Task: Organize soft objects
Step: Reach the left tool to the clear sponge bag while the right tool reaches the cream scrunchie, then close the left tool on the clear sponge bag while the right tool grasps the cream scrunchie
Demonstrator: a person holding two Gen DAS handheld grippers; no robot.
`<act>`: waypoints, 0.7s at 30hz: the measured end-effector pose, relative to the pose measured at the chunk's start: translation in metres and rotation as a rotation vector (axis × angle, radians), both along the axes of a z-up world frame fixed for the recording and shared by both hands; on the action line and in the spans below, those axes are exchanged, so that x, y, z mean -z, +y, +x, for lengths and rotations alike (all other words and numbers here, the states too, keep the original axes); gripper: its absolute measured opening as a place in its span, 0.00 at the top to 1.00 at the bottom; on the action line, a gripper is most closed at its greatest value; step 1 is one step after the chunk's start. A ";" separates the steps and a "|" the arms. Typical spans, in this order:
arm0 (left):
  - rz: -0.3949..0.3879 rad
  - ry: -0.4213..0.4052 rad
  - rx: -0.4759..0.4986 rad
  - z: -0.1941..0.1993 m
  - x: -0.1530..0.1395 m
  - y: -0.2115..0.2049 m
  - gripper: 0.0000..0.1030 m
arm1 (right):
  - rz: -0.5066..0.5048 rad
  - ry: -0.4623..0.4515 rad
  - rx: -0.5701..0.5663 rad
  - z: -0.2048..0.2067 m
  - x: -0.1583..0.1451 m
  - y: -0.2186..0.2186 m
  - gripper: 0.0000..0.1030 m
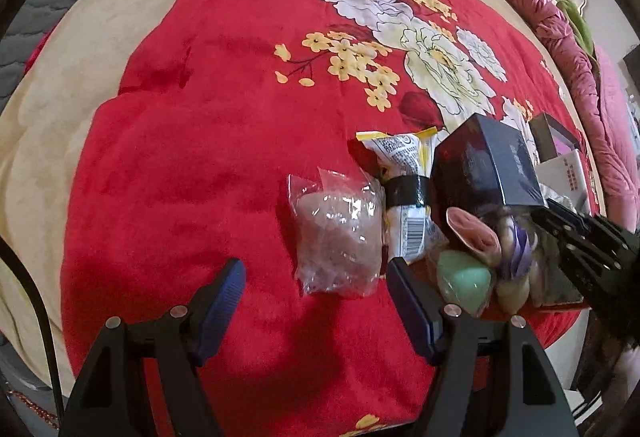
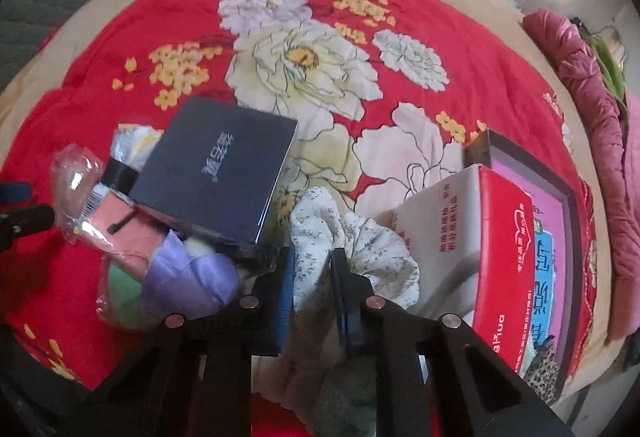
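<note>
Right wrist view: right tongs (image 2: 312, 277) clenched on floral cloth (image 2: 360, 237), limp, light, best pinched at a fold; left tongs (image 1: 316, 273) released.

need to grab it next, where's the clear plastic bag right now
In the left wrist view the clear plastic bag lies on the red floral blanket, just ahead of the open left gripper, with the yellow-and-white snack packet touching its right side.
</note>
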State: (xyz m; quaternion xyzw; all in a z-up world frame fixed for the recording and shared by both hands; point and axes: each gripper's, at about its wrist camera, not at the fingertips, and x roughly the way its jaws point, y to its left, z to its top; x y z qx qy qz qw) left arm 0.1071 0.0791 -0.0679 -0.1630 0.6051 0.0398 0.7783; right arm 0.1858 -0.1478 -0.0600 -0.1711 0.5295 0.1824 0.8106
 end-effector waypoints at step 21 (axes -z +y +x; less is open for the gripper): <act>-0.117 0.025 -0.070 0.033 0.029 0.010 0.35 | 0.224 0.008 0.046 -0.014 -0.035 -0.035 0.92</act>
